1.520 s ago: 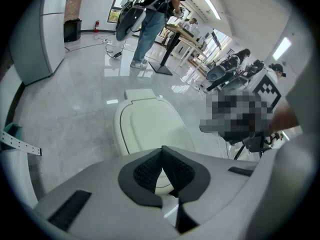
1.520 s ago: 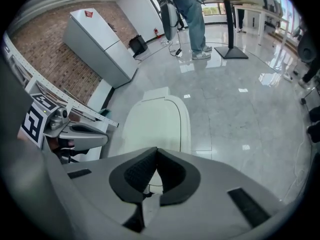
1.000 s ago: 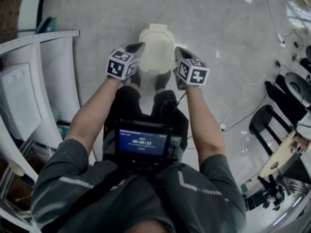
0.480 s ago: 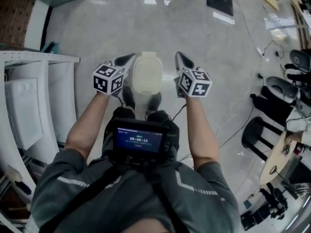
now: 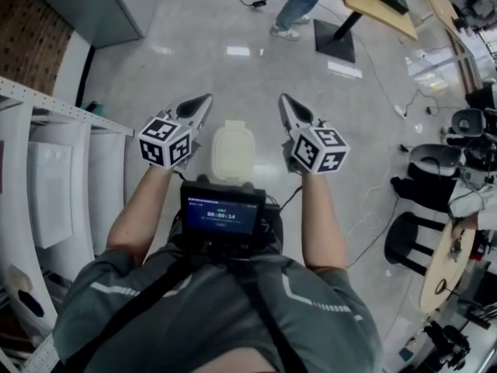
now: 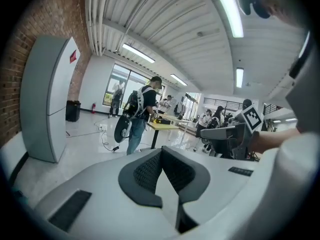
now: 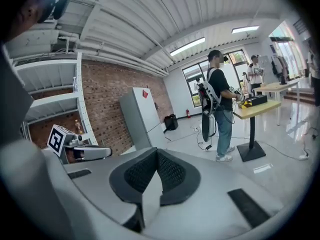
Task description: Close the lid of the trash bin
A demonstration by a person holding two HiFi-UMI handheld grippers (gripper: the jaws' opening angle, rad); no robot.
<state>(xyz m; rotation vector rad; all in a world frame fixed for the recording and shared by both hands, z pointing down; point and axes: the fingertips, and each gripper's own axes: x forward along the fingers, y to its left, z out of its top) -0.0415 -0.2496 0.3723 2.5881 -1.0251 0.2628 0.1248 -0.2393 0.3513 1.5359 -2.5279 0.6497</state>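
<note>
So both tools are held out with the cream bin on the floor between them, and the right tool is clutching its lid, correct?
Not quite. The right tool clutches nothing: the right gripper view shows its jaws together, empty, aimed into the room. The rest holds: the cream bin sits on the floor between it and the left tool.

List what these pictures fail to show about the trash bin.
- Trash bin body: head view, hidden beneath its own lid.
- Bin's near edge: head view, covered by the chest screen.
- Whether the lid sits fully down: head view, seam too small from above.
- Bin in both gripper views: out of frame; they face the room.
</note>
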